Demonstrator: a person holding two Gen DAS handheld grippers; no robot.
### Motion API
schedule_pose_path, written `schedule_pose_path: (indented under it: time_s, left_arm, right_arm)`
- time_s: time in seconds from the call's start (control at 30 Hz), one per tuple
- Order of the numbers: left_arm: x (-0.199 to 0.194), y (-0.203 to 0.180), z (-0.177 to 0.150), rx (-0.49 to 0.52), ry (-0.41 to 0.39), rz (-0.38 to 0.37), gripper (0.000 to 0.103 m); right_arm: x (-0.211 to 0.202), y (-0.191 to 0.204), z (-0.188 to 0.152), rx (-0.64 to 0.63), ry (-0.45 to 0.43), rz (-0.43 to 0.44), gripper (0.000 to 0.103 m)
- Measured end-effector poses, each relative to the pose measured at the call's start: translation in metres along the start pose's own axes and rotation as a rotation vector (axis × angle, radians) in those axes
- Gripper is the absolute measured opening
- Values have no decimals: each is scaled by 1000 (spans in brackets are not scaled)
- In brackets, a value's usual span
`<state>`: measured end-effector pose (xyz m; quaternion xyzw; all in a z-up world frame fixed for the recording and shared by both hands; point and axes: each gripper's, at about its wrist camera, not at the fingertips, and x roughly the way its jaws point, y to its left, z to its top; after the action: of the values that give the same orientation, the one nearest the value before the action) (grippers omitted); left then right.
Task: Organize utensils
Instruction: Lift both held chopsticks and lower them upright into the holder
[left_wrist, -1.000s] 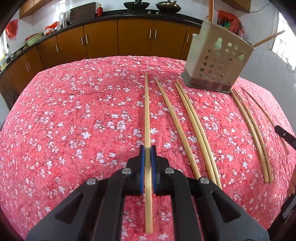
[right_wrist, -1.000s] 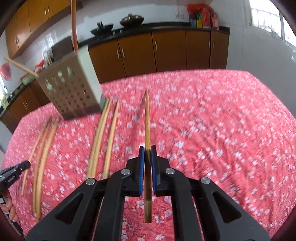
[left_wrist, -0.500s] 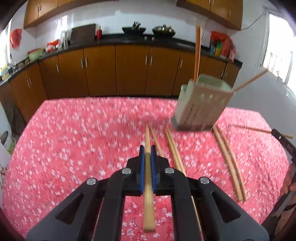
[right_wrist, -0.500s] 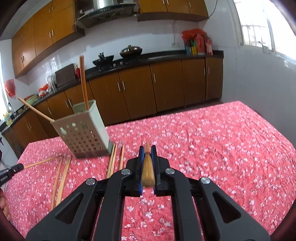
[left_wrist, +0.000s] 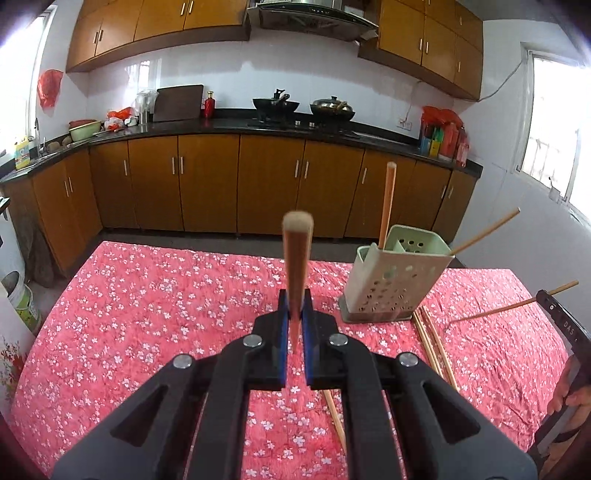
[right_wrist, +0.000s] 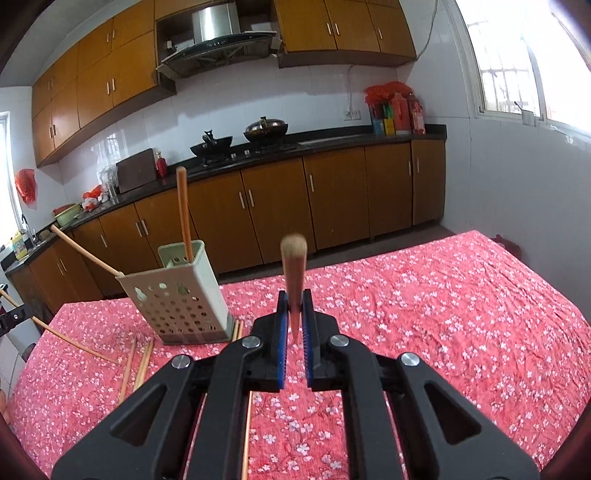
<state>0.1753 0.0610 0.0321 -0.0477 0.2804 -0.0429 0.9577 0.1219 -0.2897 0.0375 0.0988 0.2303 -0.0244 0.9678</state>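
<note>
My left gripper (left_wrist: 294, 314) is shut on a wooden chopstick (left_wrist: 295, 258), held in the air over the red floral tablecloth (left_wrist: 147, 314) with its blunt end toward the cabinets. My right gripper (right_wrist: 294, 314) is shut on another chopstick (right_wrist: 293, 266), held the same way. The pale green perforated utensil holder (left_wrist: 391, 280) (right_wrist: 181, 291) stands on the cloth ahead, right of the left gripper and left of the right gripper. It holds one upright chopstick (left_wrist: 386, 206) and one leaning chopstick (left_wrist: 484, 232). Loose chopsticks (left_wrist: 432, 339) (right_wrist: 140, 362) lie on the cloth beside it.
In the left wrist view the right gripper shows at the right edge, with a hand (left_wrist: 569, 391) below it. The left gripper shows at the left edge of the right wrist view. Brown cabinets (left_wrist: 207, 184) and a dark counter with pans run behind the table.
Both grippers have risen and tipped upward, lifting their chopsticks off the cloth. The holder now sits lower in both views and more of the kitchen wall shows.
</note>
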Motion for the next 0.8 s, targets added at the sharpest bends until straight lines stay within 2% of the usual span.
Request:
schedule_pose_path:
  time_s: [0.1, 0.2, 0.43, 0.6, 0.8]
  left_arm:
    - [-6, -5, 13, 6, -22, -26, 8]
    - [-17, -15, 27, 26, -49, -65, 8]
    - [-46, -47, 61, 48, -131, -185, 8]
    - [-52, -69, 86, 36, -219, -200, 8]
    - [-38, -86, 117, -1, -314, -170, 8]
  right_arm:
    - [-9, 7, 14, -5, -21, 52, 8]
    - [-24, 19, 37, -4, -46, 149, 8]
    - [-47, 43, 81, 32, -123, 319, 8]
    - [-46, 60, 101, 54, -228, 317, 8]
    - [-21, 69, 111, 82, -272, 290, 8]
